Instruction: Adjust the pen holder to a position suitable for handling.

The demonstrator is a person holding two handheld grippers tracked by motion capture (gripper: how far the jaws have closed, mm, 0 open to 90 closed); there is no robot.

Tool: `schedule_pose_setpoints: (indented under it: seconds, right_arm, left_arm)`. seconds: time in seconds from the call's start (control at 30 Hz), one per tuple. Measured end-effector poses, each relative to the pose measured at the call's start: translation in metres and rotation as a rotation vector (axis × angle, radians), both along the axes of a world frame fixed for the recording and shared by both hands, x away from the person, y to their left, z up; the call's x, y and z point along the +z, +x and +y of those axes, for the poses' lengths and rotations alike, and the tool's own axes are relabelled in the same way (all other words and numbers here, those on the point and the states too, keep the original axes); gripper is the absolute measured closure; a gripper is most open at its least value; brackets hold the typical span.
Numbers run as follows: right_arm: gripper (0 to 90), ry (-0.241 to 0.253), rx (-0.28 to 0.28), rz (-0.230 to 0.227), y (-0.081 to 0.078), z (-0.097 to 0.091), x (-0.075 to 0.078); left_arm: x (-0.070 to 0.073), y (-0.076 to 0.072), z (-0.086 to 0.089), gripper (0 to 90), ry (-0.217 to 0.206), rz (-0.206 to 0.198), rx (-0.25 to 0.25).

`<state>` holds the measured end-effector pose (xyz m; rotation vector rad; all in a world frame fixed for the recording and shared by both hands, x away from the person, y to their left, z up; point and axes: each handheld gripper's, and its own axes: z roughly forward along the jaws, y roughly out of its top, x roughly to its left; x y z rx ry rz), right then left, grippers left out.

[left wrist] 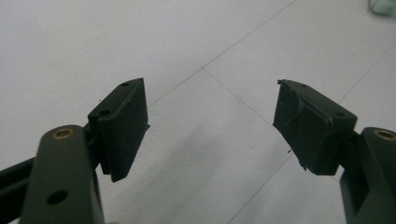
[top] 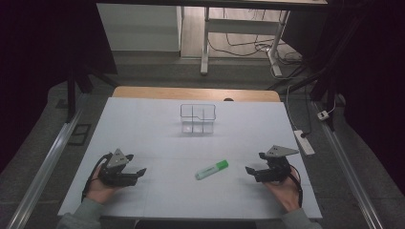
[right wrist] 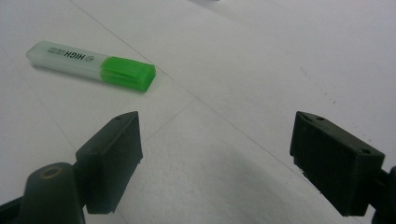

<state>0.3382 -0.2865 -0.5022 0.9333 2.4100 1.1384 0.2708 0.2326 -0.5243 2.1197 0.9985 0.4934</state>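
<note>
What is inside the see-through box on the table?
The clear box looks empty: thin dividers split it into compartments, and the white table shows through them. It is small and far off, so something tiny inside could go unseen.

White table, two loose items on it.
Green highlighter (top: 211, 169) lies flat near the front centre; clear divided container (top: 198, 118) sits well behind it. White power strip (top: 304, 141) on floor, right of table (top: 143, 124).

Green highlighter (top: 211, 170) on white table (top: 143, 124), clear divided tray (top: 198, 118) beyond — left gripper (top: 136, 166), right gripper (top: 255, 162) flanking, both gaping.
</note>
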Motion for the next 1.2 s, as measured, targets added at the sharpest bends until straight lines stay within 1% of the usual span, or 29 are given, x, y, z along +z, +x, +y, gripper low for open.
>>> schedule_pose_setpoints:
  seconds: [0.23, 0.33, 0.63, 0.73, 0.93, 1.0, 1.1, 1.2]
  right_arm:
    - [16.8, -0.002, 0.011, 0.001, 0.0, 0.0, 0.001]
    - [16.8, 0.009, 0.021, 0.007, 0.0, 0.0, 0.001]
    - [16.8, -0.003, 0.032, 0.004, 0.0, 0.002, 0.001]
    - [16.9, 0.001, 0.031, 0.008, 0.0, 0.002, 0.001]
    - [21.4, 0.005, 0.02, 0.014, 0.002, 0.007, 0.004]
    - [23.1, 0.004, 0.023, 0.008, 0.002, 0.01, 0.005]
    - [25.5, -0.015, 0.029, 0.011, 0.003, 0.014, 0.005]
    - [26.4, -0.021, 0.033, 0.01, 0.002, 0.016, 0.004]
  left_arm:
    - [0.0, 0.0, 0.0, 25.8, 0.0, 0.002, -0.001]
    - [0.0, 0.0, 0.0, 25.8, 0.001, 0.001, -0.005]
    - [0.0, 0.0, -0.001, 25.8, 0.005, 0.002, -0.008]
    - [0.0, 0.0, -0.001, 25.8, 0.007, 0.004, -0.01]
    - [0.0, 0.0, -0.002, 25.8, 0.009, 0.006, -0.013]
    - [-0.001, 0.0, -0.002, 25.8, 0.01, 0.009, -0.013]
    - [-0.001, 0.001, -0.002, 25.8, 0.01, 0.01, -0.014]
    - [-0.001, 0.001, -0.002, 25.7, 0.01, 0.011, -0.013]
